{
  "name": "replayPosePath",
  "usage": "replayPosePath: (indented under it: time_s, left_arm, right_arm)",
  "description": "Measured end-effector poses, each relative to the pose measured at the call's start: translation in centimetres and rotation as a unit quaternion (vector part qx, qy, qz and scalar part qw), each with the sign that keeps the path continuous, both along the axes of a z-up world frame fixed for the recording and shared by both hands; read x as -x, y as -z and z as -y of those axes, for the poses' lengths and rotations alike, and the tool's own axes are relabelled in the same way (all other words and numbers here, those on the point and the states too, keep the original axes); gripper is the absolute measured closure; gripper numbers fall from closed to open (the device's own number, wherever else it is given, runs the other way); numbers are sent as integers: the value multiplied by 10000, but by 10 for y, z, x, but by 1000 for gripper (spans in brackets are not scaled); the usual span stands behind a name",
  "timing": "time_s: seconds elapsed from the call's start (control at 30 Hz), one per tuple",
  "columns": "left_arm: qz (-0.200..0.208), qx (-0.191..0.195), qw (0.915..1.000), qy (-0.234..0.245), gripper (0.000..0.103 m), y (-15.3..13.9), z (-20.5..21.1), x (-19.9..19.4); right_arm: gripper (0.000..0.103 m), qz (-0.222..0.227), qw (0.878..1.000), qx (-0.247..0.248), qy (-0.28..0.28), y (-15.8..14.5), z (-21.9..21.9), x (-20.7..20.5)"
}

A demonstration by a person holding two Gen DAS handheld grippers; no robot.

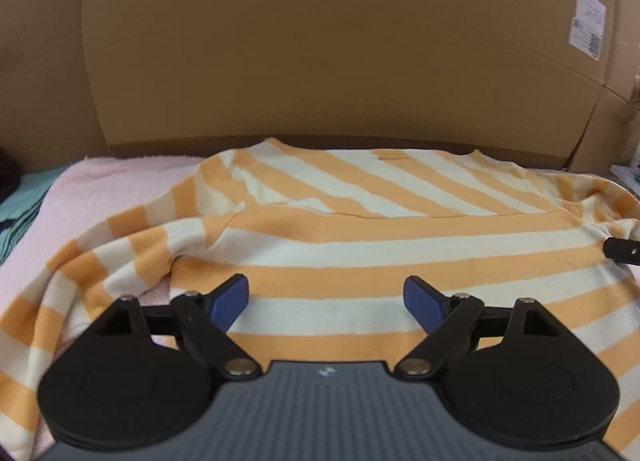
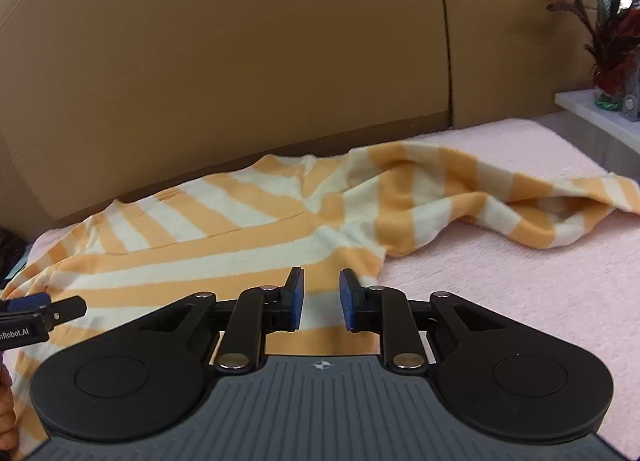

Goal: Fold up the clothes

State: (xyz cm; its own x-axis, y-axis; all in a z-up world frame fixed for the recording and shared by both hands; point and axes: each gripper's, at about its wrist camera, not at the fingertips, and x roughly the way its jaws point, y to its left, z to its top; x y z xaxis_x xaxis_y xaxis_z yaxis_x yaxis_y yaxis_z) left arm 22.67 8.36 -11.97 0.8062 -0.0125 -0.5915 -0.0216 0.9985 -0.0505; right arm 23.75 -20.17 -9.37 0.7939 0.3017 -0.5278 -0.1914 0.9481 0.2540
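An orange-and-cream striped sweater [image 1: 360,253] lies spread on a pink blanket [image 1: 120,181]. Its lower part is folded up over the chest along a straight edge. One sleeve [image 1: 100,253] trails toward the near left. In the right wrist view the other sleeve [image 2: 500,201] stretches out to the right of the sweater [image 2: 224,245]. My left gripper [image 1: 326,297] hovers over the body with its jaws wide apart and nothing between them. My right gripper [image 2: 322,297] is over the right side edge, open by a narrow gap that holds no cloth.
Tall cardboard boxes [image 1: 320,61] wall off the far side just behind the sweater. A teal cloth [image 1: 24,197] lies off the blanket's left end. A white ledge [image 2: 592,109] with a feather ornament stands at the far right. Bare pink blanket [image 2: 520,301] extends to the right.
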Motion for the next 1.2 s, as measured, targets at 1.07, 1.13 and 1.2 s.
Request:
replayPosePath:
  time_s: [1.07, 1.13, 1.2]
  left_arm:
    - [-196, -213, 9995, -104, 1, 4, 11, 2]
    - [-196, -212, 9995, -105, 1, 4, 11, 1]
    - [-196, -212, 9995, -104, 1, 4, 11, 1]
  right_arm:
    - [45, 18, 9996, -294, -9, 4, -5, -8]
    - [43, 22, 9995, -314, -58, 4, -6, -8]
    - [41, 29, 9995, -309, -90, 3, -7, -8]
